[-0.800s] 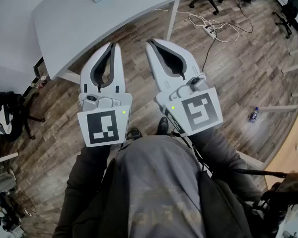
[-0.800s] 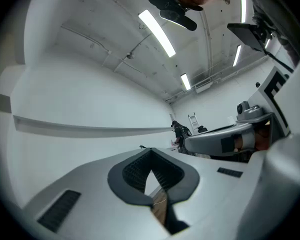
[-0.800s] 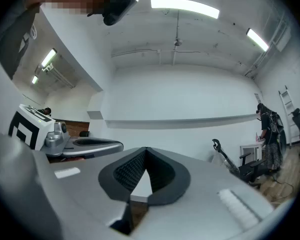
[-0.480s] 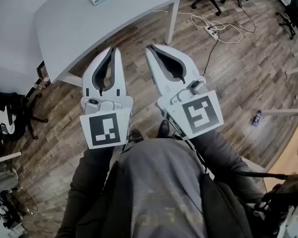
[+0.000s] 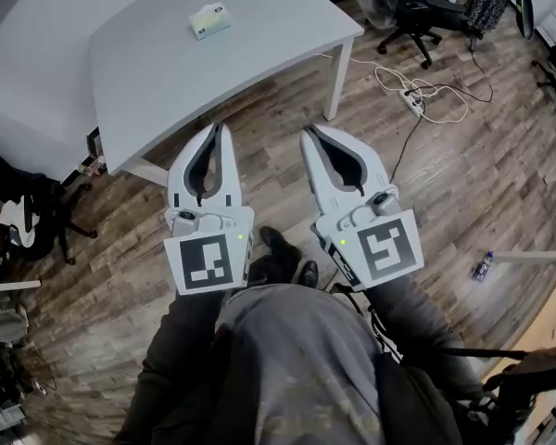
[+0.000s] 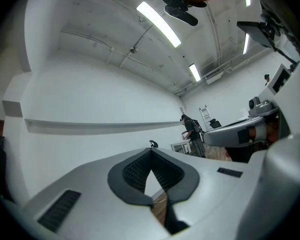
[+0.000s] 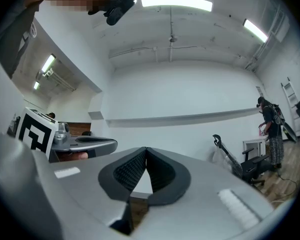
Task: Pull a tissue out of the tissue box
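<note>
tissue box (image 5: 209, 19) on table (image 5: 148, 72), print too small to read | left gripper (image 5: 221, 128) near table edge, closed, empty | right gripper (image 5: 308, 133) near table edge, closed, empty

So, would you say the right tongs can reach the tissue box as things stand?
Probably not. The right tongs hang shut over the floor, short of the table, and the tissue box sits far across its top. Nothing blocks the way; stepping closer should do.

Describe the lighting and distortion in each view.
Head view: soft even light, sharp, straight lines bowed, tissue box small on the table. Left gripper view: heavy fisheye, black corners, ceiling lights blown out. Right gripper view: same fisheye and glare.
</note>
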The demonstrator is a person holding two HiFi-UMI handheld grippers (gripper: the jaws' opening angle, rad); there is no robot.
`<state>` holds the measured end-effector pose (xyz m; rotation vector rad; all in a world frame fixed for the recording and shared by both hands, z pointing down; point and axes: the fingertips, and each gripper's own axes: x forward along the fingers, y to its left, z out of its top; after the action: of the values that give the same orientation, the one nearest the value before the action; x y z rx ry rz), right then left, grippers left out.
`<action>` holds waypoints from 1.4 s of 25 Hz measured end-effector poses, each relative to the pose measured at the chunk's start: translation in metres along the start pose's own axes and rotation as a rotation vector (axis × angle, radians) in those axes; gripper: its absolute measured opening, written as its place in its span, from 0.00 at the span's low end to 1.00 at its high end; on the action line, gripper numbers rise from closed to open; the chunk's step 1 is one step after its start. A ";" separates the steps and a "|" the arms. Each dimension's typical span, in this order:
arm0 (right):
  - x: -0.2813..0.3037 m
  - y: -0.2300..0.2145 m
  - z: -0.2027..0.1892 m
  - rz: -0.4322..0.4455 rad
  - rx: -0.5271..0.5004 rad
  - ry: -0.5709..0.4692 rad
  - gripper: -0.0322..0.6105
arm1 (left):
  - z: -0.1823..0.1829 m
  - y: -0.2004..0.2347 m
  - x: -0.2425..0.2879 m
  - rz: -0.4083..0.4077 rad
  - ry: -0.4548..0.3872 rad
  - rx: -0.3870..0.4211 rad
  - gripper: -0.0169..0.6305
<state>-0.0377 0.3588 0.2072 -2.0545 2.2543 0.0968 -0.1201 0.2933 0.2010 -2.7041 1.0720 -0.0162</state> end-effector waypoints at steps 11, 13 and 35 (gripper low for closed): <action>0.087 -0.056 -0.035 0.046 -0.005 0.057 0.05 | -0.056 0.039 0.099 0.049 0.068 -0.045 0.02; 0.115 -0.072 -0.040 0.050 0.001 0.060 0.05 | -0.063 0.050 0.129 0.052 0.070 -0.050 0.02; 0.364 -0.176 -0.047 0.265 -0.002 0.056 0.05 | -0.120 0.123 0.331 0.108 0.150 -0.095 0.02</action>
<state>0.1031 -0.0229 0.2163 -1.7685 2.5497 0.0593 0.0276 -0.0426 0.2661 -2.7608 1.2923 -0.1566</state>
